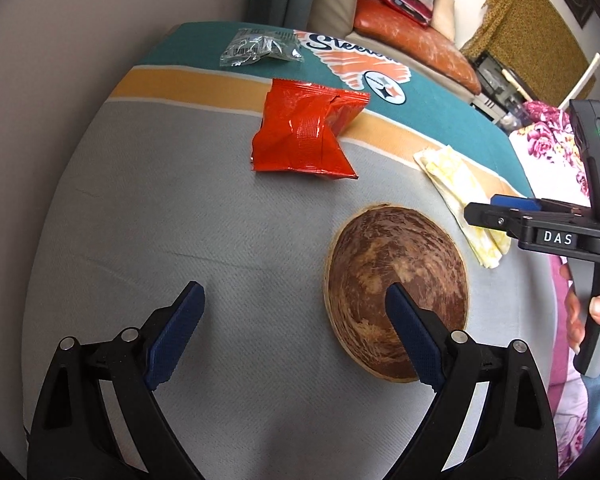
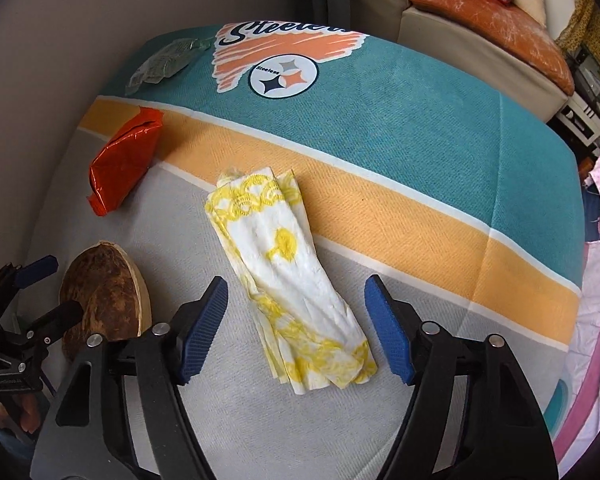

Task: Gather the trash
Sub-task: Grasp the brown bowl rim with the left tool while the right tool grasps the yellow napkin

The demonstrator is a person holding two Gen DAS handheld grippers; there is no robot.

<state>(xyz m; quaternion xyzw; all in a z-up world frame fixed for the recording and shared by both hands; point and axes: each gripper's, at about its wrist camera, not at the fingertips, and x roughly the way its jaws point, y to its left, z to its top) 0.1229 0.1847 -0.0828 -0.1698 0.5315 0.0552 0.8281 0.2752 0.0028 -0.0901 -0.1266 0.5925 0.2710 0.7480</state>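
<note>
A red foil wrapper (image 1: 306, 132) lies crumpled on the towel-covered table, ahead of my open, empty left gripper (image 1: 296, 300). A brown wooden bowl (image 1: 396, 292) sits by the left gripper's right finger. A clear plastic wrapper (image 1: 256, 48) lies at the far edge. A yellow-and-white paper napkin (image 2: 292, 280) lies folded between the fingers of my open right gripper (image 2: 296, 296); the napkin also shows in the left wrist view (image 1: 460, 200). The right gripper (image 1: 496, 208) is seen at the right in the left wrist view. The red wrapper (image 2: 124, 160), bowl (image 2: 104, 292) and clear wrapper (image 2: 164, 60) show in the right wrist view.
A teal, orange and grey Steelers towel (image 2: 420, 128) covers the table. A sofa with an orange cushion (image 1: 416, 44) stands behind. A floral cloth (image 1: 548, 152) lies at the right edge. The wall is close on the left.
</note>
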